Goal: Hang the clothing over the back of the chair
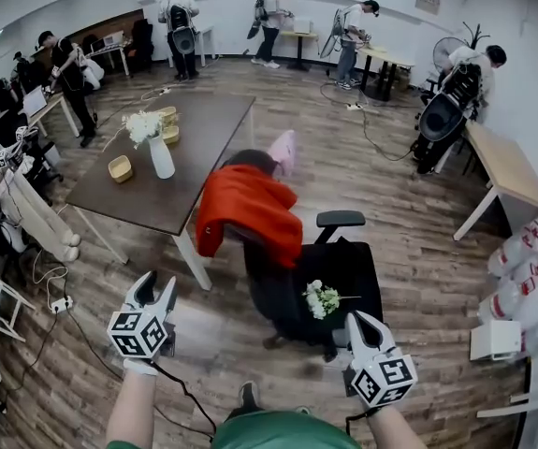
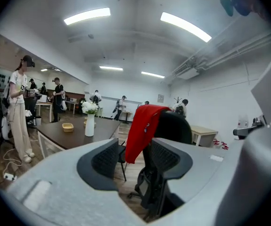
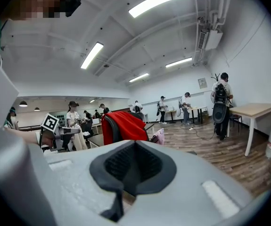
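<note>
- Left gripper [image 1: 153,283], at the lower left of the head view, has its jaws spread wide with nothing between them. Its own view shows only distant things through the gap.
- Right gripper [image 1: 356,318], at the lower right, has its jaws pressed together on nothing.
- A red fabric garment [image 1: 250,209] sits at the centre of the head view, draped over the backrest of a black office chair [image 1: 339,269]. In the left gripper view it hangs as a long strip down the backrest's left side.
- From the left gripper the garment lies up and to the right. From the right gripper it lies up and to the left. It is well apart from both.
- The left gripper looks nearer to the hanging edge, so any straightening would likely fall to it. The hanging itself appears done.
- A small bunch of white flowers [image 1: 322,298] lies on the chair's seat.
- A dark brown worktop [image 1: 203,129] stands beyond the chair, toward the upper left. It carries a white vase of pale flowers [image 1: 161,157] and a small yellow basket [image 1: 120,168].
</note>
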`<action>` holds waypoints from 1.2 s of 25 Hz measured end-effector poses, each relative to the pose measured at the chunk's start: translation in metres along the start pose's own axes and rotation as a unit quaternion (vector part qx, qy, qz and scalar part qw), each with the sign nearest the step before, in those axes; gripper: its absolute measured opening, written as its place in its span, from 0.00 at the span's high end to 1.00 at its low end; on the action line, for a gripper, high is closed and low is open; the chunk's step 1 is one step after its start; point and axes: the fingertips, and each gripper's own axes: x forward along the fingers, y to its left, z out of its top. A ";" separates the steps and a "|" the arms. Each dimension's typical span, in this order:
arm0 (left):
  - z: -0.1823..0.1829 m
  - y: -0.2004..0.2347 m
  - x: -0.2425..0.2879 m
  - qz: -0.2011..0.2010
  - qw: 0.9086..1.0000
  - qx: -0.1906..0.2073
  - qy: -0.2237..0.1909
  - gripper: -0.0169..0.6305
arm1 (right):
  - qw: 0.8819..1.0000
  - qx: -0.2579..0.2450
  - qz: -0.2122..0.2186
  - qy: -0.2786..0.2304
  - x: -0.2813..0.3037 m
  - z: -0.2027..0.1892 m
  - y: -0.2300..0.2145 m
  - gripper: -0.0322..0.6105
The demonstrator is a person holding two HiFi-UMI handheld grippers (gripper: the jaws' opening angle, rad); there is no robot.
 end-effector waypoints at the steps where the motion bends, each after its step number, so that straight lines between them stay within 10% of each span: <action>1: 0.002 -0.017 -0.003 -0.012 1.000 -0.002 -0.005 0.63 | 1.000 0.000 0.000 -0.003 -0.003 0.003 0.000 0.95; 7: 0.004 -0.108 -0.027 -0.065 0.997 0.016 -0.038 0.89 | 1.000 0.000 0.000 -0.032 -0.023 0.017 -0.001 0.94; 30: -0.020 -0.240 -0.077 -0.105 0.993 0.044 -0.036 0.93 | 0.996 -0.046 0.011 -0.077 -0.110 0.022 -0.011 0.94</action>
